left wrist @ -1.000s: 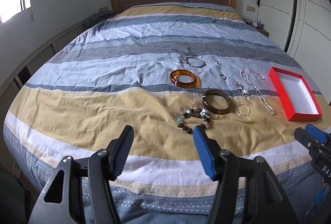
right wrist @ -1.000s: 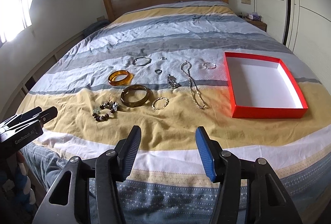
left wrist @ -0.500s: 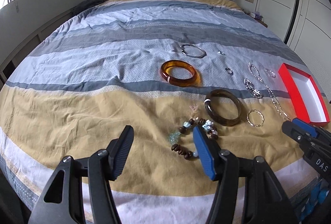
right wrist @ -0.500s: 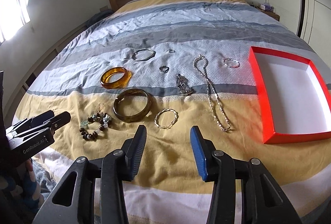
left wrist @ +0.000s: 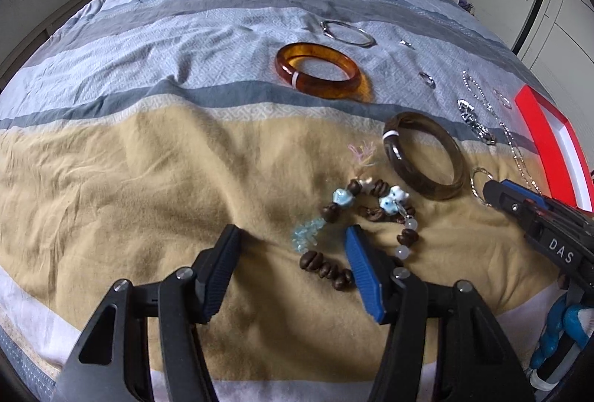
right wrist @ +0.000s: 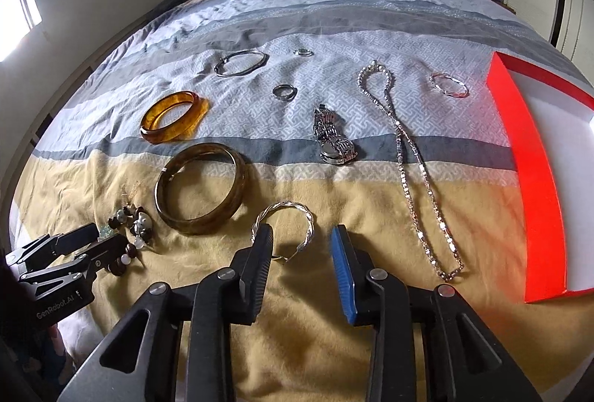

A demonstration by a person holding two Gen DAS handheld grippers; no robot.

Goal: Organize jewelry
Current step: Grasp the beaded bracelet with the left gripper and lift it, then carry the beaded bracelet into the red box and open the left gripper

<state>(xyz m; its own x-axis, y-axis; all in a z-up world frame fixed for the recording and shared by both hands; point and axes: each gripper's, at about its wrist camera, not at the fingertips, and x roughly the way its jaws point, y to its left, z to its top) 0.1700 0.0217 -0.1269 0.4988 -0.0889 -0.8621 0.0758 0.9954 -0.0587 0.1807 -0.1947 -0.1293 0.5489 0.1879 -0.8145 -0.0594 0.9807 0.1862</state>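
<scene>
Bedroom, wooden headboard, striped bed (left wrist: 111, 157) strewn with jewelry beside an open red box (right wrist: 519, 157) at the right edge. Nearest the left claw (left wrist: 293, 253), wide open and empty, low over the yellow stripe: a beaded bracelet (left wrist: 356, 216) partly between its tips — likely light, floppy and apt to slide, best pinched across one short run of beads. Ahead of the right claw (right wrist: 302, 253), likewise spread and empty, angled down toward the cover: a thin twisted silver bangle (right wrist: 286, 224), probably stiff but slippery, best gripped across its rim.
</scene>
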